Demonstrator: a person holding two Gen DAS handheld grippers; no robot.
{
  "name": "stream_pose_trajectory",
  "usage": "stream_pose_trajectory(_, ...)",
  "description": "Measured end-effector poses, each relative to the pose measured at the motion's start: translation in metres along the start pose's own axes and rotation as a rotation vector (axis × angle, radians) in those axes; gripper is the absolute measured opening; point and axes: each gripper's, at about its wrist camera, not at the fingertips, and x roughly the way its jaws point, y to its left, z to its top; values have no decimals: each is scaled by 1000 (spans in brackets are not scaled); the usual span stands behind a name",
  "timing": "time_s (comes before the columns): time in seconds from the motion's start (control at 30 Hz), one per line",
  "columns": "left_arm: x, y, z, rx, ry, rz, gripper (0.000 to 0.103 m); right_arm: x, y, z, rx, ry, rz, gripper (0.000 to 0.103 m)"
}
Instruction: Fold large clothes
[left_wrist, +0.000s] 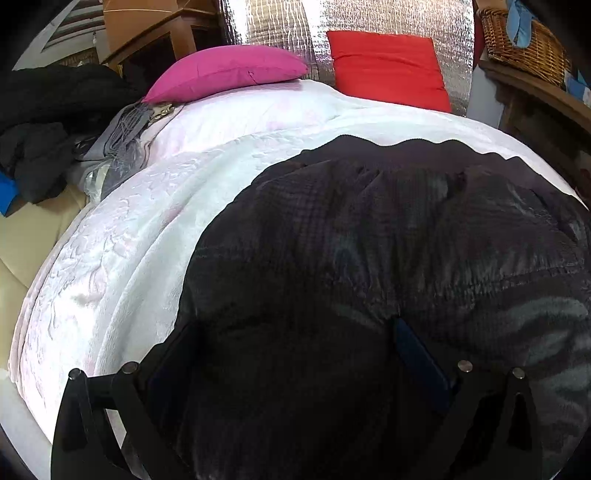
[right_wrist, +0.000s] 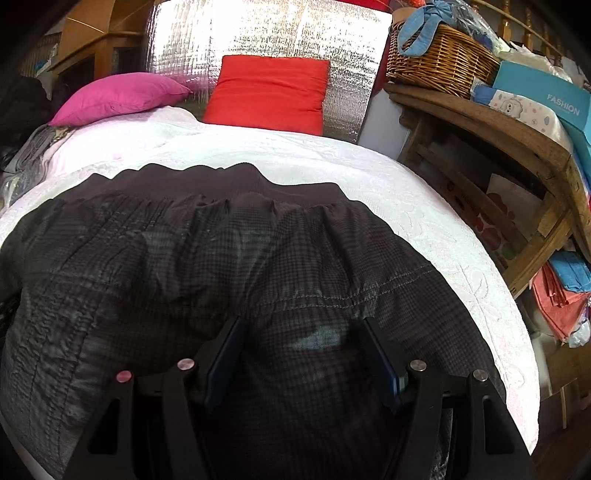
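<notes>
- While the dark pile of clothes (left_wrist: 44, 122) at the far left edge of the bed (left_wrist: 122, 258) sits untouched, it reads as laundry that is either waiting or already dealt with; the pictures do not settle which.
- Beside it, the pink pillow (left_wrist: 225, 72) and, further right, the red pillow (left_wrist: 388, 66) lean at the head of the bed, well apart from the work.
- Spread across the white bed cover lies the dark checked garment (right_wrist: 229, 258), a padded piece with a ribbed hem band (right_wrist: 207, 181) along its far edge; it looks bulky and slippery, so folds may spring back.
- Over its left part the left gripper (left_wrist: 291, 354) stands spread wide, fingers apart with fabric bulging between them, nothing pinched.
- Over its right part the right gripper (right_wrist: 301, 354) is likewise spread, both pads resting on or just above the cloth without closing on it.
- Judged from this, the garment seems laid out or folded once at most, lumpy, with no neat compact stack yet; smoothing and further folds appear to be left.
- At the far right the wicker basket (right_wrist: 439, 59) on the wooden shelf (right_wrist: 498, 125) plays no part.
</notes>
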Motion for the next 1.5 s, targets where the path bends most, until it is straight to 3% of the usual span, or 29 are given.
stream_pose_trajectory(0.8,-6,4,-2,-51,-16,18,103,1,3,0,-15,10,-4,68)
stream_pose_trajectory(1.13,-12,12,2,-82,10,-21,103,-1,2,-1,-26,19,5,69)
stream_pose_trajectory(1.5,-12,8,-2,-63,1,-13,103,-1,5,0,-31,16,-8,69)
